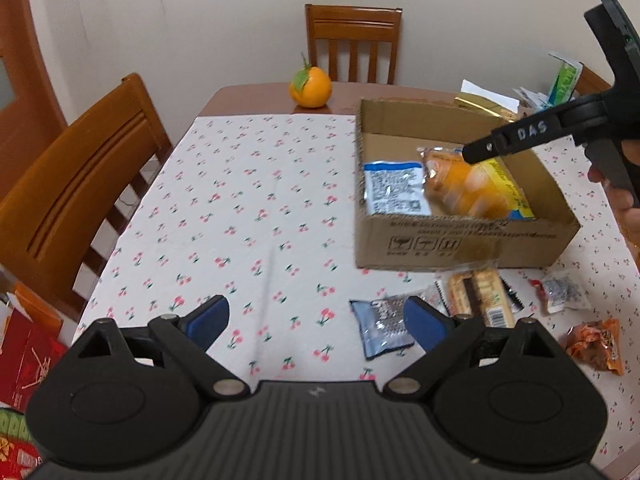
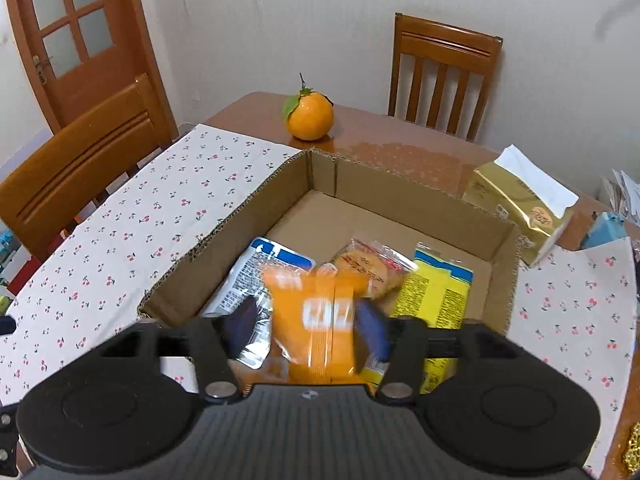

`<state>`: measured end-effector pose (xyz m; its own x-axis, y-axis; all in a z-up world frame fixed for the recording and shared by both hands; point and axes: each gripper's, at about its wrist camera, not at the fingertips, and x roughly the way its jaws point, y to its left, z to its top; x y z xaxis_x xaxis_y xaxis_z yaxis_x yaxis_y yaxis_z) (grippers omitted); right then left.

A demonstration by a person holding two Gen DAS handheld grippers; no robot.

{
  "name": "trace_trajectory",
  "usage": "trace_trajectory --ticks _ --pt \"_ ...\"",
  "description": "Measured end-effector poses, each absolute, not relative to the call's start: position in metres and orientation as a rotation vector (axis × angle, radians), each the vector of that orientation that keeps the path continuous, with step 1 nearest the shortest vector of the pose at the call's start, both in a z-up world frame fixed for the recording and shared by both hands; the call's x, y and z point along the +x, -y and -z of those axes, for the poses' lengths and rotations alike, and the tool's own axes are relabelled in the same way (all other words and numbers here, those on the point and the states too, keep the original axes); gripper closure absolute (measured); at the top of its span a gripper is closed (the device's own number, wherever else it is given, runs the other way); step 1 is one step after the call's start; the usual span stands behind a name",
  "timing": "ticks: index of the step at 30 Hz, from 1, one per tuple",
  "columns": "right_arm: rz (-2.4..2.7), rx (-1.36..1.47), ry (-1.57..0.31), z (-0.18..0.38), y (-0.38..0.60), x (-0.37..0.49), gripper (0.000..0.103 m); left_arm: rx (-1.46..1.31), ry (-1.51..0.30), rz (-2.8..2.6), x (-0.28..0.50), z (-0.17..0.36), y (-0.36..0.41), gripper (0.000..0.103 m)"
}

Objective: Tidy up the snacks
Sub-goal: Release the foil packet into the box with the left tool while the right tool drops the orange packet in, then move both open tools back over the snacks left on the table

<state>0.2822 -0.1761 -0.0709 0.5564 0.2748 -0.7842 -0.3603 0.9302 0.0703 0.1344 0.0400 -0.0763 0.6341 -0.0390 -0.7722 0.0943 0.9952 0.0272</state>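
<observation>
A cardboard box (image 1: 460, 242) stands on the cherry-print cloth; it also shows in the right wrist view (image 2: 400, 196). Inside lie a white-and-blue packet (image 1: 394, 188), a yellow packet (image 2: 438, 300) and a clear-wrapped round cake (image 2: 366, 266). My right gripper (image 2: 308, 326) is over the box with an orange snack packet (image 2: 320, 320) between its blue fingers; the packet is blurred, and the jaws stand apart at its sides. My left gripper (image 1: 316, 326) is open and empty above the cloth, left of the loose snacks.
Loose snacks lie in front of the box: a blue-grey packet (image 1: 382, 330), wafer bars (image 1: 480, 296), a small red-and-white packet (image 1: 560, 292) and an orange packet (image 1: 598, 344). An orange fruit (image 1: 311, 87) and a gold tissue pack (image 2: 520, 208) sit behind the box. Wooden chairs surround the table.
</observation>
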Motion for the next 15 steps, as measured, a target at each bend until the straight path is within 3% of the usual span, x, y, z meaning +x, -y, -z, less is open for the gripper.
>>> trace_trajectory --ticks 1,3,15 --pt "-0.370 -0.102 -0.896 0.070 0.176 0.281 0.013 0.067 -0.883 0.075 0.133 0.077 -0.041 0.009" --pt "-0.367 -0.108 -0.866 0.067 0.176 0.275 0.001 0.066 -0.885 0.075 0.130 0.077 -0.042 0.009" --pt "-0.329 -0.161 -0.816 0.047 0.209 0.209 0.000 0.073 -0.887 0.136 0.131 0.078 -0.027 0.009"
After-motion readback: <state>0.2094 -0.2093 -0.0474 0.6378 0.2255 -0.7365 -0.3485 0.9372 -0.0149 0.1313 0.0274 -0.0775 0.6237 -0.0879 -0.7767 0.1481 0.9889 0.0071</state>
